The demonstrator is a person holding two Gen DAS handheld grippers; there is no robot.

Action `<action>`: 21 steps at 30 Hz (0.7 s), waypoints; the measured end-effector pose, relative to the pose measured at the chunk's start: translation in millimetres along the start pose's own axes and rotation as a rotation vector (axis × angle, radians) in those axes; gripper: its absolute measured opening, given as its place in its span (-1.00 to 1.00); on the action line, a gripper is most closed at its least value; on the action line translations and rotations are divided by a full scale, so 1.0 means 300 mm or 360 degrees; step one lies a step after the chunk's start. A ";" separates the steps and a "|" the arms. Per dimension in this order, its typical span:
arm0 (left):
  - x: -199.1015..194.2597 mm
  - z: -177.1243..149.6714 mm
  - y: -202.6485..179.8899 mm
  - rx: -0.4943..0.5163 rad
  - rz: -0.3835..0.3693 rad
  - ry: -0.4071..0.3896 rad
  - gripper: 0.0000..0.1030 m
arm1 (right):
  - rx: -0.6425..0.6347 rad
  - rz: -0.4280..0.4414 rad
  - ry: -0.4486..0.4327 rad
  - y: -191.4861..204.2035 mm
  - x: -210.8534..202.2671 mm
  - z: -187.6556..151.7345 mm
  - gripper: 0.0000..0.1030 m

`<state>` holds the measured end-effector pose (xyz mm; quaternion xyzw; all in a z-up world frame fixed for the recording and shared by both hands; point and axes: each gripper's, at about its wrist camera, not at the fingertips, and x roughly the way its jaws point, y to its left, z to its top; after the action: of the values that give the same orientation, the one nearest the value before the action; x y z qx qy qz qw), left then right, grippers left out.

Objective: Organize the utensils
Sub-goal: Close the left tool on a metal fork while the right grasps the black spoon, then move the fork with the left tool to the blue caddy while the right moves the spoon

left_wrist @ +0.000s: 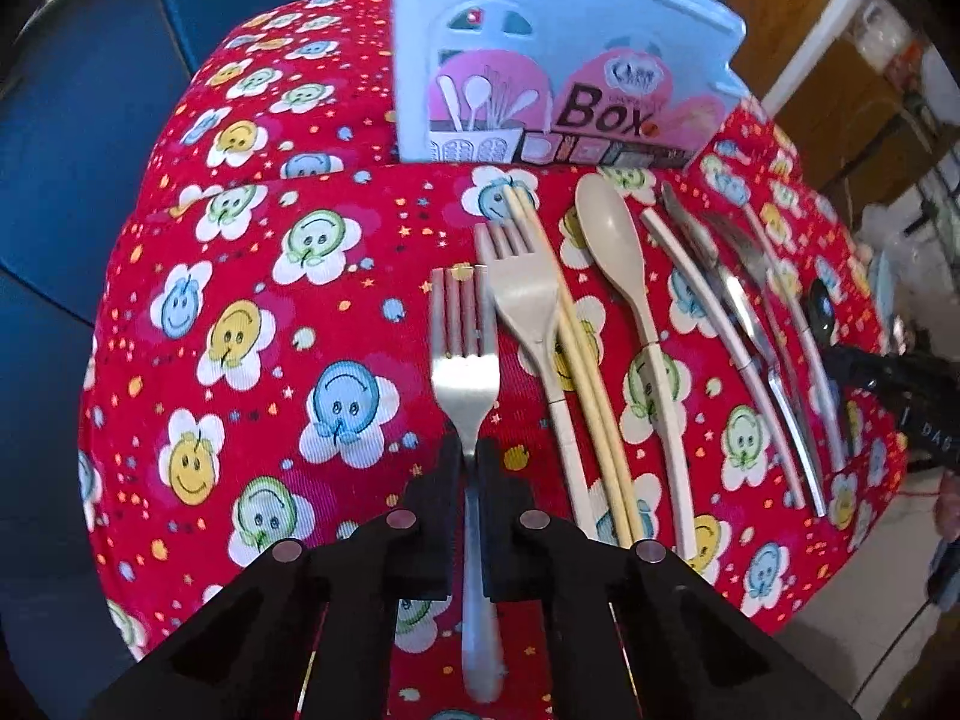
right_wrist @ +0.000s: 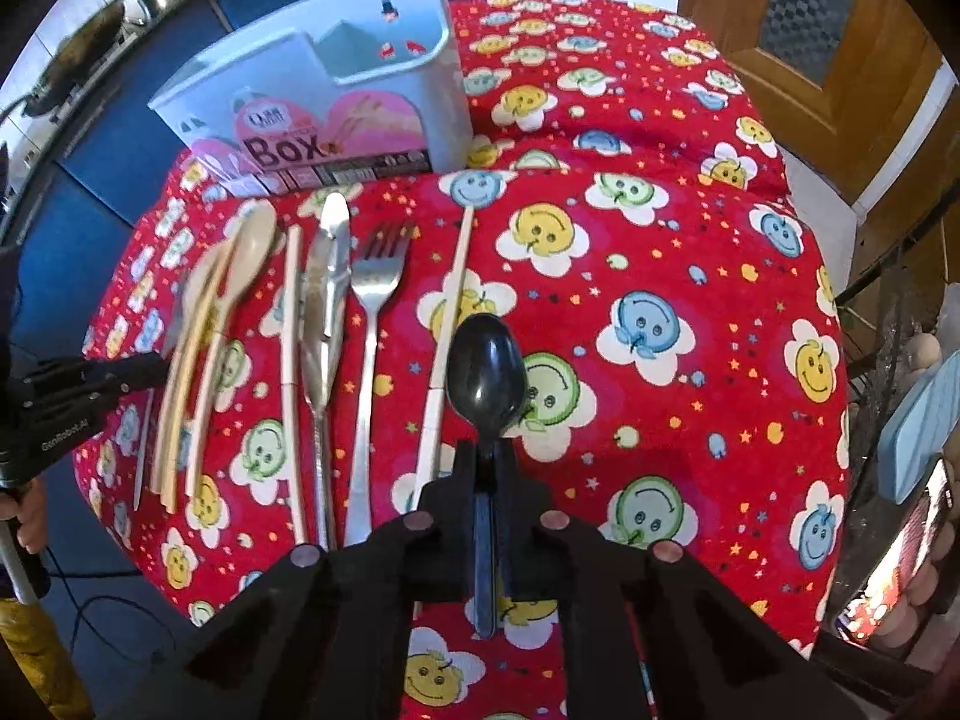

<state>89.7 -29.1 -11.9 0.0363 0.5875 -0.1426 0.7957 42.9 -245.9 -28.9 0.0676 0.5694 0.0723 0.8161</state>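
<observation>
My left gripper [left_wrist: 470, 457] is shut on a steel fork [left_wrist: 465, 354], tines pointing away, over the red cloth. My right gripper [right_wrist: 486, 461] is shut on a black spoon [right_wrist: 486, 369], bowl forward. A light blue utensil box [left_wrist: 558, 60] with a pink "Box" label stands at the far side of the table; it also shows in the right wrist view [right_wrist: 336, 96]. Loose utensils lie in a row before it: a beige fork [left_wrist: 522, 294], chopsticks [left_wrist: 576, 348], a beige spoon [left_wrist: 618, 252], a steel knife [right_wrist: 327, 288] and a steel fork [right_wrist: 375, 300].
The table wears a red cloth with smiley flowers [left_wrist: 240, 330]. A white-handled utensil [right_wrist: 447, 324] lies just left of the black spoon. A wooden door [right_wrist: 810, 30] stands at the right. Blue cabinets [left_wrist: 78, 120] are at the left.
</observation>
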 end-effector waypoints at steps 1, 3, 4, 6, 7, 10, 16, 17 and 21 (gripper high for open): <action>-0.005 -0.009 0.007 -0.0009 -0.0021 -0.0022 -0.91 | 0.0005 0.0018 -0.0033 -0.001 -0.013 -0.008 -0.86; -0.029 -0.035 0.026 -0.0032 -0.0074 -0.0090 -0.91 | 0.0012 0.0059 -0.0112 0.002 -0.049 -0.024 -0.86; -0.038 -0.044 0.032 -0.0039 -0.0085 -0.0116 -0.91 | 0.0009 0.0069 -0.0160 0.004 -0.066 -0.033 -0.86; -0.075 -0.073 0.042 -0.0044 -0.0121 -0.0226 -0.91 | 0.0000 0.0093 -0.0250 0.012 -0.098 -0.045 -0.86; -0.094 -0.085 0.047 -0.0043 -0.0131 -0.0278 -0.91 | 0.0001 0.0108 -0.0293 0.012 -0.112 -0.046 -0.86; -0.159 -0.106 0.052 -0.0021 -0.0160 -0.0453 -0.91 | -0.0014 0.0155 -0.0457 0.029 -0.158 -0.065 -0.86; -0.246 -0.075 0.048 -0.0014 -0.0265 -0.0738 -0.92 | -0.0036 0.0231 -0.0757 0.078 -0.216 -0.052 -0.86; -0.261 -0.066 0.044 -0.0014 -0.0279 -0.0784 -0.92 | -0.0037 0.0234 -0.0793 0.087 -0.221 -0.045 -0.86; -0.322 -0.022 0.030 0.0003 -0.0305 -0.0961 -0.92 | -0.0058 0.0240 -0.0920 0.107 -0.240 0.004 -0.86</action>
<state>60.1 -1.3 76.5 -0.0624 0.3253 -0.2219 0.9171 18.1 -228.4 43.7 0.1127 0.3054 0.1208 0.9378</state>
